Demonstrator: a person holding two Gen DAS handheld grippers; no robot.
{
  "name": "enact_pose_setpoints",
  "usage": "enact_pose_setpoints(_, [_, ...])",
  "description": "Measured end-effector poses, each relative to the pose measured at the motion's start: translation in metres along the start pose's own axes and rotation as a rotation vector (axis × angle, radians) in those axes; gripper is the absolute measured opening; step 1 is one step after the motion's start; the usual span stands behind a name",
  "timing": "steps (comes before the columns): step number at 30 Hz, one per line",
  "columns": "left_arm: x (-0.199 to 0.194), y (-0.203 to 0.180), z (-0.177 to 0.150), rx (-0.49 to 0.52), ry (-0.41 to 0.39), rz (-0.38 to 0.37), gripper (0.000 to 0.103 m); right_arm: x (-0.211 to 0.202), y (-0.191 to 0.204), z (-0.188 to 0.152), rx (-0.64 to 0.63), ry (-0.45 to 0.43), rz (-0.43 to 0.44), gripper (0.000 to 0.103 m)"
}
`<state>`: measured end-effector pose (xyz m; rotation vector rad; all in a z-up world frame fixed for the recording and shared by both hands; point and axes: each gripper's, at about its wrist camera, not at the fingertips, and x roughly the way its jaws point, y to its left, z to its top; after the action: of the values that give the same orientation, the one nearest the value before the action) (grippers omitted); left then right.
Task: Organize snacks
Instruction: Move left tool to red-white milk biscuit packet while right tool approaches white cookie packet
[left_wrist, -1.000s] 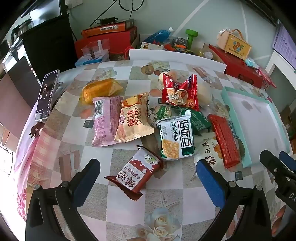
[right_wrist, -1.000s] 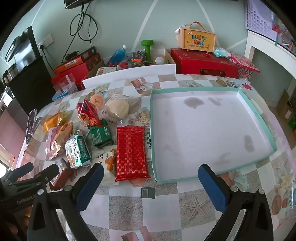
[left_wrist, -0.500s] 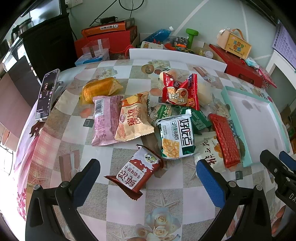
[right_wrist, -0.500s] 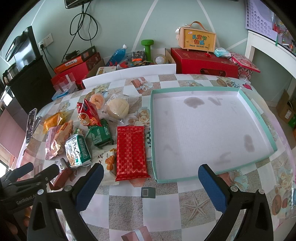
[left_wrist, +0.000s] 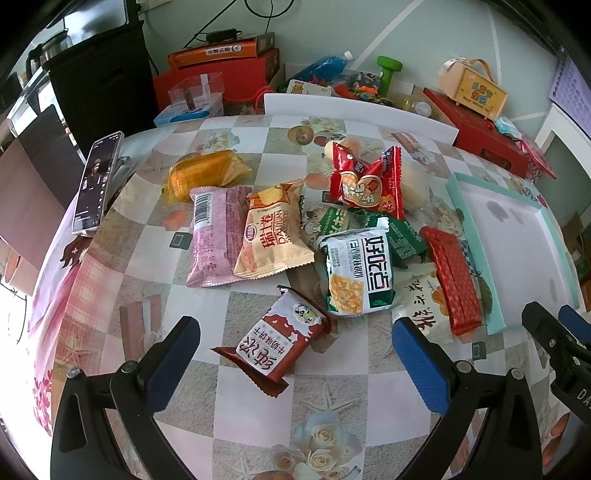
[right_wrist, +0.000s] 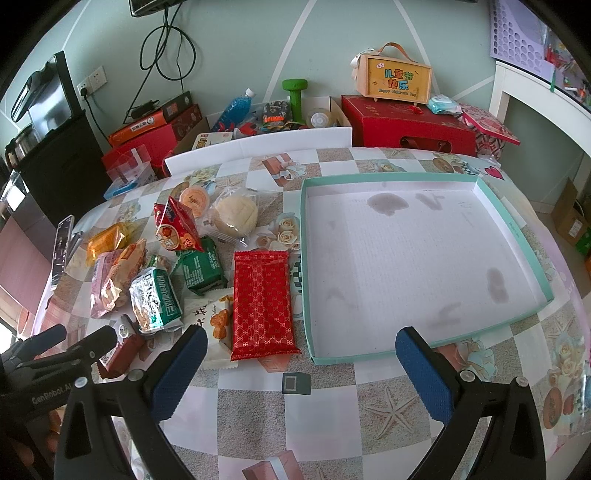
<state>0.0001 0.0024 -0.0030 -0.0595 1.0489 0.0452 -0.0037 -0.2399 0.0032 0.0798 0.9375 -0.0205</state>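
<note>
Several snack packets lie in a loose pile on the table. A brown-and-white packet (left_wrist: 277, 342) lies nearest my left gripper (left_wrist: 291, 354), which is open and empty just in front of it. Behind are a green-and-white packet (left_wrist: 357, 269), a beige packet (left_wrist: 269, 230), a pink packet (left_wrist: 214, 236), an orange packet (left_wrist: 205, 173) and a red packet (left_wrist: 365, 182). A long red packet (right_wrist: 264, 301) lies beside the shallow teal-rimmed tray (right_wrist: 513, 229), which holds nothing. My right gripper (right_wrist: 301, 367) is open and empty near the tray's front left corner.
A phone (left_wrist: 96, 181) lies at the table's left edge. A white board (right_wrist: 258, 147) stands along the far edge, with red boxes (right_wrist: 406, 125), a green dumbbell (right_wrist: 295, 94) and clutter behind. A wrapped bun (right_wrist: 236, 216) lies near the pile.
Almost nothing has changed; the left wrist view has shifted very slightly. Both grippers stay open and the packets have not moved.
</note>
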Motion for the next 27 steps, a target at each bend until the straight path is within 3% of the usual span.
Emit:
enact_pose_setpoints(8, [0.003, 0.003, 0.001, -0.010, 0.047, 0.026, 0.103, 0.001, 0.001, -0.001, -0.003, 0.002, 0.001, 0.103])
enact_pose_setpoints(13, [0.005, 0.019, 0.002, -0.085, 0.013, 0.027, 0.103, 0.004, 0.004, -0.003, -0.008, 0.010, 0.008, 0.103])
enact_pose_setpoints(19, [0.011, 0.037, 0.001, -0.139, 0.039, 0.048, 0.103, 0.011, 0.016, -0.002, -0.024, 0.034, 0.063, 0.103])
enact_pose_setpoints(27, [0.034, 0.045, 0.000, -0.182, 0.102, 0.004, 0.103, 0.040, 0.054, -0.008, -0.110, 0.109, 0.134, 0.103])
